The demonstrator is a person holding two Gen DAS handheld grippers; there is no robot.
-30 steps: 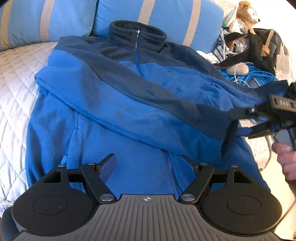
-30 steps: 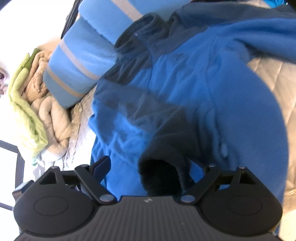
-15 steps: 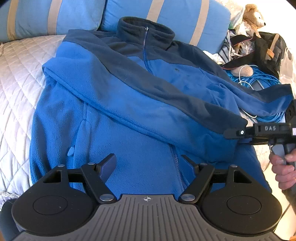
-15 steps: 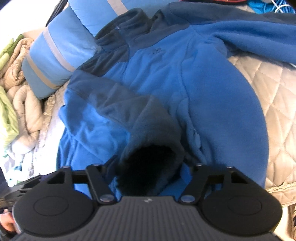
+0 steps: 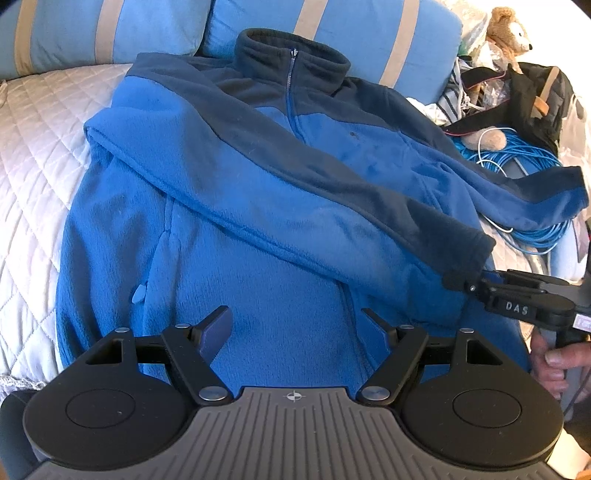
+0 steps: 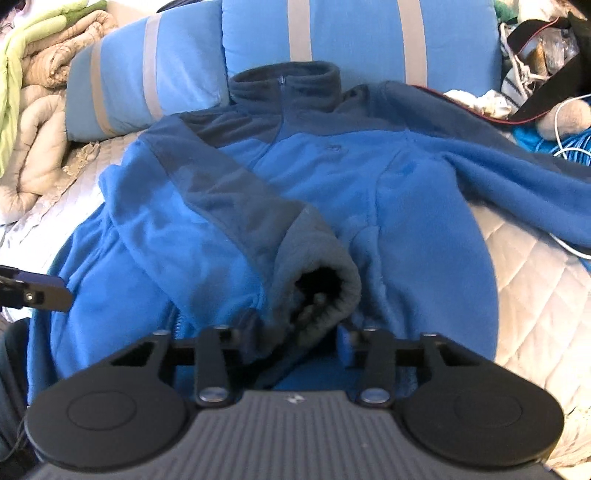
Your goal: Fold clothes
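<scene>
A blue fleece jacket with a dark collar lies face up on the white quilt. One sleeve is folded across its chest, ending in a dark cuff. My right gripper meets that cuff from the right. In the right wrist view the cuff fills the gap of the right gripper, whose jaws are closing on it. My left gripper hangs open over the jacket's lower front near the zip, with nothing between its fingers. The other sleeve stretches off to the right.
Two blue striped pillows lean behind the collar. At the right lie a teddy bear, a black bag and coiled blue cable. A beige blanket is piled at the left. A hand grips the right handle.
The right gripper's jaws have drawn in around the cuff, and it has rolled and shifted down the bed with the sleeve. The left gripper has stayed open over the hem.
</scene>
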